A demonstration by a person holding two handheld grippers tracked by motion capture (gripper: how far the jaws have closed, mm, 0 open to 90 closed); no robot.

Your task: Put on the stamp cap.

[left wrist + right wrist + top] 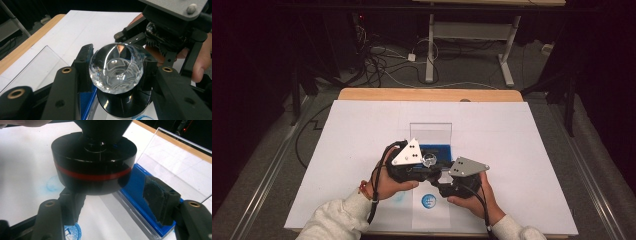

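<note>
stamp (116, 72) sat frame centre, crystal knob clamped in left gripper (115, 75) fingers. right gripper (120, 212) fingers apart around its black base (95, 170), not gripping. blue print (428, 201) already on tabletop sheet (522, 150); stowing in blue case (140, 195) likely left.

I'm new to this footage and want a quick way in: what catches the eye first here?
First, the faceted clear crystal knob, clamped between the left tool's jaws mid-table. Under it sits a black round base with a red band; the right tool's pads stand just clear on either side. Behind it is a blue ink pad in an open clear case, and a round blue stamp print marks the white paper.
</note>
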